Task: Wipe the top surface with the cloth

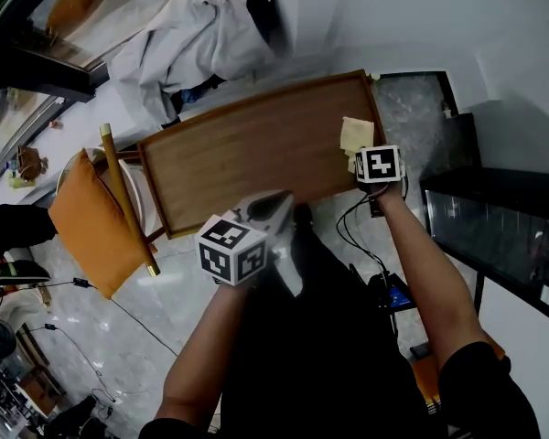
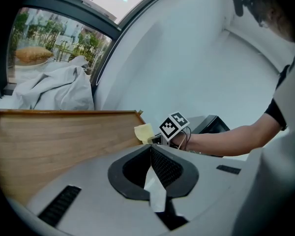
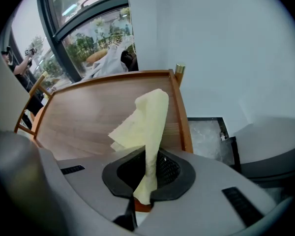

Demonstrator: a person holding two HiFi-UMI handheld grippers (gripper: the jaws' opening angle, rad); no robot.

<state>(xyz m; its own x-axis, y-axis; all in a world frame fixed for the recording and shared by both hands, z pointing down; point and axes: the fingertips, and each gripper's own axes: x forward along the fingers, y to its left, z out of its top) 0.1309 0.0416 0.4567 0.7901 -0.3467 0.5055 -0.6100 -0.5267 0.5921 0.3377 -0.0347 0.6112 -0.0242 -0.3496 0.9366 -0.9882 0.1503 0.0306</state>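
Right gripper view: the right tongs (image 3: pixel 148 156) clamp the yellow cloth (image 3: pixel 143 117) above the wooden desk (image 3: pixel 83 117). At the desk's near edge, the left tongs (image 2: pixel 150 152) are closed and empty.

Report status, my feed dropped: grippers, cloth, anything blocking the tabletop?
Right gripper shut on yellow cloth, over right end of tabletop. Left gripper shut, empty, at near edge. Nothing else on tabletop.

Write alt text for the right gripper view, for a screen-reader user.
The right gripper is shut on a pale yellow cloth, which stands up from its jaws, with a brown wooden tabletop with a raised rim beyond. A white wall is at right, a large window behind.
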